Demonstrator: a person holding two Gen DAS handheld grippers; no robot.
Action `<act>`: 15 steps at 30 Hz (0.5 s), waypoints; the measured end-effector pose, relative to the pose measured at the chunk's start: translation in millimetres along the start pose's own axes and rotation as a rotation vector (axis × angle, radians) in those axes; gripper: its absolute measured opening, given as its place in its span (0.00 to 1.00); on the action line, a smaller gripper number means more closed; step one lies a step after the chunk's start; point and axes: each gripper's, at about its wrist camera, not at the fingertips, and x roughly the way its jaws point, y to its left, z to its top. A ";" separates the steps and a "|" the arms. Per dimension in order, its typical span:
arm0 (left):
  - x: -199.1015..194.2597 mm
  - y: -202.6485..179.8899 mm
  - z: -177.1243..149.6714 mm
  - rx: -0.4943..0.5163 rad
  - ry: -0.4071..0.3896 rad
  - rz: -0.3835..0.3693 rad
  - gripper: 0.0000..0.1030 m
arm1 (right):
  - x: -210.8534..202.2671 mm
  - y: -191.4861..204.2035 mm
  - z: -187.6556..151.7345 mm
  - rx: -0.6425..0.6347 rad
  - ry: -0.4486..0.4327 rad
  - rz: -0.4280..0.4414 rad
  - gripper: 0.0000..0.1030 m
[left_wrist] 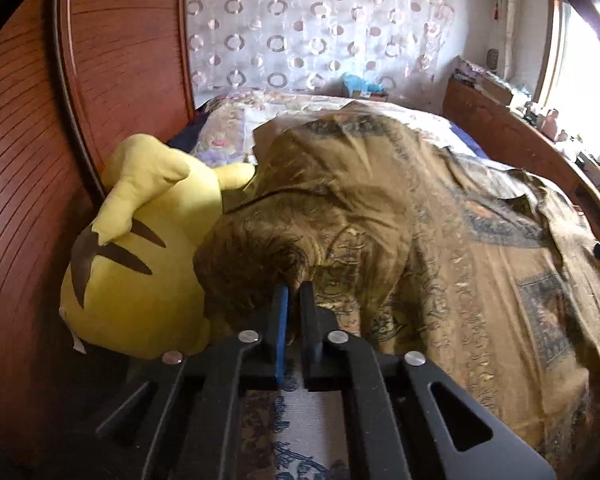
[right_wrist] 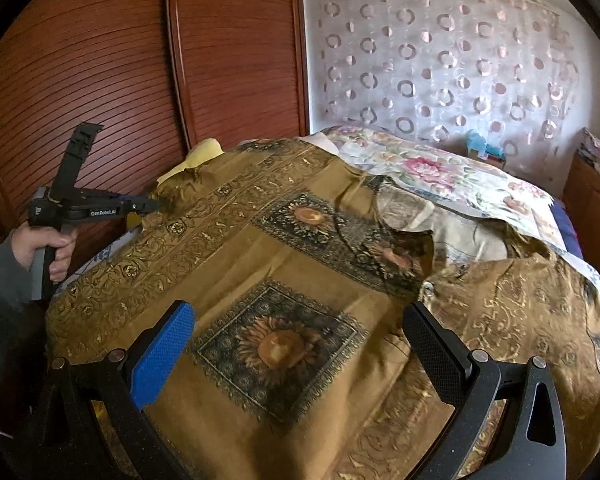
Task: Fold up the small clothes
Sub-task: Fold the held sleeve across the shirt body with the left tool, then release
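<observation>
A brown, gold-patterned shirt (right_wrist: pixel 300 248) with sunflower squares lies spread over the bed; its bunched sleeve end fills the middle of the left wrist view (left_wrist: pixel 340 216). My left gripper (left_wrist: pixel 294 292) is shut on that sleeve's cloth, the fingers pressed close with fabric pinched between them. From the right wrist view, the left gripper (right_wrist: pixel 156 205) bites the shirt's left edge, held by a hand in a grey sleeve. My right gripper (right_wrist: pixel 300 328) hovers open over the shirt's front, its blue pad (right_wrist: pixel 164 356) and black pad (right_wrist: pixel 432 344) far apart with nothing between them.
A yellow plush toy (left_wrist: pixel 140 264) lies against the shirt's left side, by the brown slatted wardrobe (right_wrist: pixel 100 80). A floral bedspread (right_wrist: pixel 440 168) covers the far bed. A wooden ledge with clutter (left_wrist: pixel 540 120) runs under the window at right.
</observation>
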 end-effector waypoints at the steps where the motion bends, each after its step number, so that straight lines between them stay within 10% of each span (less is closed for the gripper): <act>1: -1.9 -1.8 1.5 0.007 -0.008 0.003 0.04 | -0.2 -0.1 -0.4 0.000 -0.002 0.003 1.00; 15: -40.9 -72.3 43.3 0.148 -0.142 -0.096 0.03 | -13.5 -10.7 -3.3 0.036 -0.053 -0.033 1.00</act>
